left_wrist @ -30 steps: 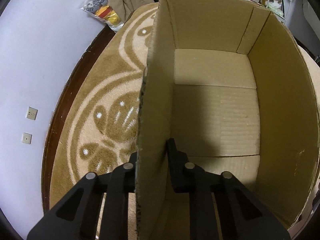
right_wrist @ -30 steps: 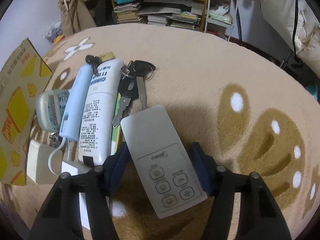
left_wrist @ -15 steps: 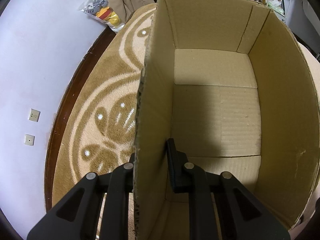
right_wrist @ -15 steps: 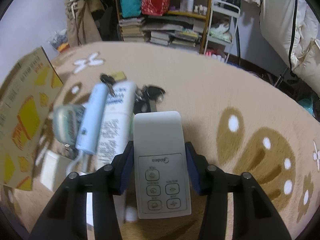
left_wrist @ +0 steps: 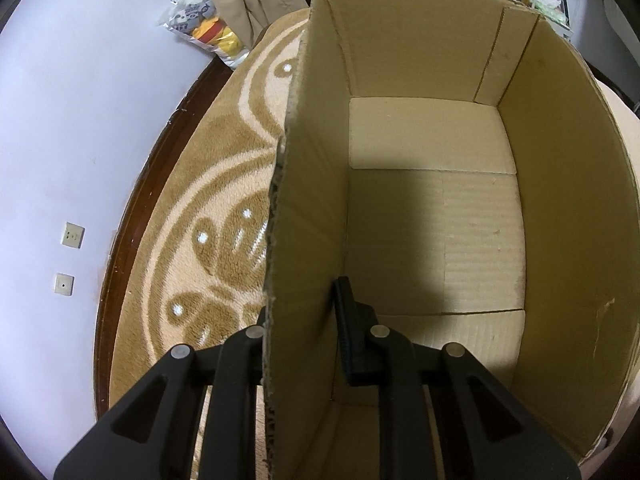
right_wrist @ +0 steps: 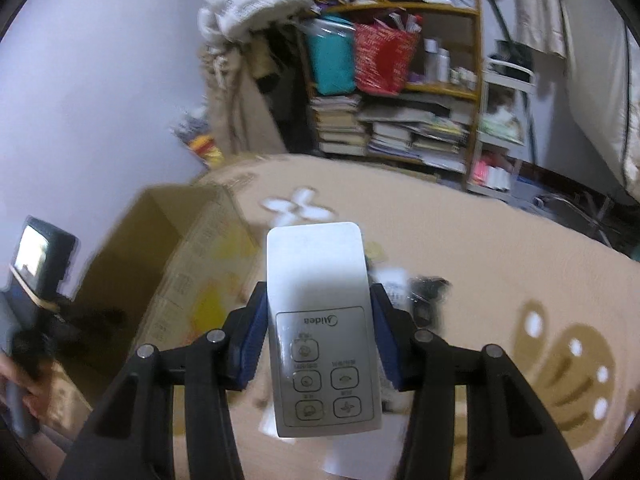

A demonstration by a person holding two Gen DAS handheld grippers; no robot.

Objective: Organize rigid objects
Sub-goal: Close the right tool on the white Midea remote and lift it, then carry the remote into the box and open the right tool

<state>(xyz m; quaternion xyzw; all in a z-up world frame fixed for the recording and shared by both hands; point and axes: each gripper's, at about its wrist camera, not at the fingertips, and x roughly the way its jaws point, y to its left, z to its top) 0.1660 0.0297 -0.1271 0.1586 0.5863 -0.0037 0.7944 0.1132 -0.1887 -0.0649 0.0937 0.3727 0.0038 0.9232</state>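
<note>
My right gripper is shut on a white Midea remote, held lifted above the rug with its buttons facing me. Behind it the blurred pile of other items lies on the rug. The open cardboard box stands to the left in the right wrist view. In the left wrist view my left gripper is shut on the left wall of the cardboard box, one finger inside and one outside. The box floor is bare.
A tan patterned rug covers the floor. A crowded bookshelf and a white rack stand at the back. A toy bag lies by the lilac wall. A hand holds the left gripper's handle at far left.
The right gripper has lifted the remote off the rug and tilted up, so the shelf and box now show. The left gripper keeps its hold on the box wall.
</note>
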